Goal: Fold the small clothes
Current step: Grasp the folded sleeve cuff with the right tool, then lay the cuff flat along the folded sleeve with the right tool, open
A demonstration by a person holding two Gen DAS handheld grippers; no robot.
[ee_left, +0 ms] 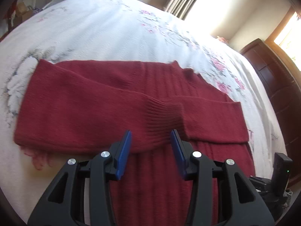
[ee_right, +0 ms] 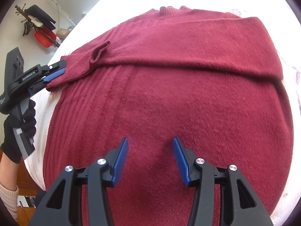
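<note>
The dark red ribbed knit sweater (ee_right: 169, 98) lay flat on the white floral bedspread (ee_left: 105, 28), both sleeves folded across its chest. Its ribbed cuff (ee_left: 161, 120) sat between the left gripper (ee_left: 150, 143)'s parted, unclosed jaws. The right gripper (ee_right: 150, 154) hovered over the sweater's body, jaws apart and empty. Nothing blocked either.

Red sweater (ee_right: 169, 98): soft knit, fuzzy nap, ribbed cuff (ee_left: 161, 120)
Bedspread (ee_left: 97, 24): white cloth, faintly textured weave, pink floral print
Left gripper (ee_left: 151, 154) and right gripper (ee_right: 150, 162): matt black plastic frames, ridged blue pads (ee_right: 121, 163), polished metal pivot pins
Glove (ee_right: 18, 130): black fabric
Dresser (ee_left: 272, 79): dark glossy wood
</note>
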